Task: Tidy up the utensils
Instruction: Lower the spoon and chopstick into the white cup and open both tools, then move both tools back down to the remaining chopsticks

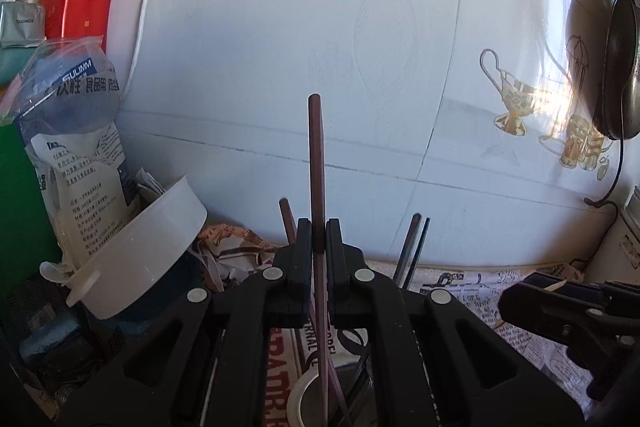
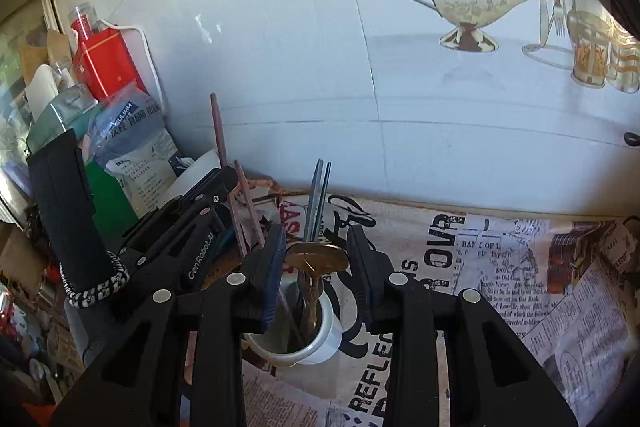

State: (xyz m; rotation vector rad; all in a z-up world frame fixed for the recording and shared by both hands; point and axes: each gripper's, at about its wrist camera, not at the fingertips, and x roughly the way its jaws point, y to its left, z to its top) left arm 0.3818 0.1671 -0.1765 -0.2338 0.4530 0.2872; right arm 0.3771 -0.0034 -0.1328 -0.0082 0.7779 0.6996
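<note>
Above the white cup (image 2: 308, 339) we hold one brown chopstick (image 1: 316, 163) upright in our left gripper (image 1: 319, 239), jaws closed on it, probably to lower it among the other utensils. Our right gripper (image 2: 316, 267) hovers over the cup, jaws wide and empty, around the brass spoon (image 2: 320, 258).

Left hand-held gripper (image 2: 224, 183): black plastic linkage, silver rivets, white "GenRobotAI" lettering, black-white braided cord at handle.
</note>
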